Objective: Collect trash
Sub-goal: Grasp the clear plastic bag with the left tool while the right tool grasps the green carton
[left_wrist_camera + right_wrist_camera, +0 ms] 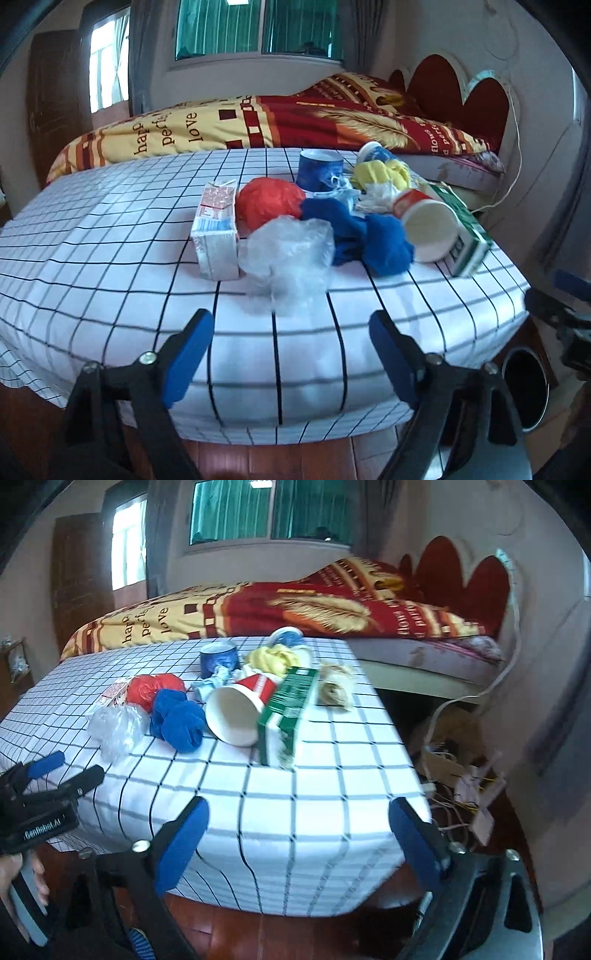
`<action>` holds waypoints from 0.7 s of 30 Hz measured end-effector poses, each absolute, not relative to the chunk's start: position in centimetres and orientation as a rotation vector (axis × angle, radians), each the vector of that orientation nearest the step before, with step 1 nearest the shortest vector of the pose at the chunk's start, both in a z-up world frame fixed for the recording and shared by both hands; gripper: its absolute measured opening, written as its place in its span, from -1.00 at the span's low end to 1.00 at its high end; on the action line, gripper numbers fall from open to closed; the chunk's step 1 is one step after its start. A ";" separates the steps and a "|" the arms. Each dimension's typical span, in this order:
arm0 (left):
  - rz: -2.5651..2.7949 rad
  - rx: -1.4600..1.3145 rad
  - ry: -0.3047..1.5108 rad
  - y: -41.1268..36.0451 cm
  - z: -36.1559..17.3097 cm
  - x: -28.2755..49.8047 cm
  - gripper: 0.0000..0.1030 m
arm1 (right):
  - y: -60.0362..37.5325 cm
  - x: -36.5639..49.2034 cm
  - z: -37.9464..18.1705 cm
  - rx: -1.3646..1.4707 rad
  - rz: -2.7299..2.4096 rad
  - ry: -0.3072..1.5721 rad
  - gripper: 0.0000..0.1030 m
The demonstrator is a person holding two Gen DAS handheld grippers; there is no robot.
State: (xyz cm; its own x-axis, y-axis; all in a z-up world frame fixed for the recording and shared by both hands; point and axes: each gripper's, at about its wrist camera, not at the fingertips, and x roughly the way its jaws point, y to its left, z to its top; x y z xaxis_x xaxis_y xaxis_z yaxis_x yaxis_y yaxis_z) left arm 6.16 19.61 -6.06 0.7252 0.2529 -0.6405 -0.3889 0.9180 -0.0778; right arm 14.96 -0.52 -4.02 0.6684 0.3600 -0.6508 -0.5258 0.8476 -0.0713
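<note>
A: At frame centre, the trash sits bunched on the checked table (110, 229); both tongs, left (291, 354) and right (299, 845), gape wide, holding nothing.

B: Risk: closing on the clear plastic (288, 254) could nudge the paper cup (428, 225) rolling off.

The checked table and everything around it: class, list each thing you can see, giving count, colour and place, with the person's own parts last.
Table: one, white cloth with black grid, centre.
Pink carton: one, left of the pile.
Red bag: one, crumpled, beside the pink carton.
Clear plastic: one, crumpled, nearest.
Blue cloth: one, pile's middle.
Paper cup: one, red and white, lying on its side.
Green carton: one, lying right of the paper cup.
Blue cup: one, far side.
Yellow wad: one, far side.
Bin: one, dark, floor at right.
Bed: one, red and yellow cover, behind.
Left gripper: open, empty.
Right gripper: open, empty.
Hand: one, lower left.
</note>
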 end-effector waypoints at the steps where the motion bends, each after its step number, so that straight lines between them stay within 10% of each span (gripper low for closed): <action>1: 0.356 -0.220 0.677 19.9 -6.3 6.7 0.64 | 0.2 15.8 -4.4 -0.265 0.509 0.679 0.71; 14: 0.344 -0.231 0.683 21.3 -7.1 10.6 0.55 | 1.7 22.7 -6.5 -0.221 0.501 0.756 0.07; 21: 0.333 -0.264 0.723 22.3 -8.0 11.8 0.00 | 2.9 25.1 -7.1 -0.237 0.529 0.786 -0.08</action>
State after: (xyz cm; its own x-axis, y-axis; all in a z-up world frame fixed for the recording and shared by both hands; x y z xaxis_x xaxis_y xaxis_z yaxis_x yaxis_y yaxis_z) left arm 11.80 22.28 -7.96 0.7013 0.2055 -0.6826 -0.3855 0.9148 -0.1206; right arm 25.13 2.91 -7.14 0.5859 0.3627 -0.7247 -0.5343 0.8452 -0.0089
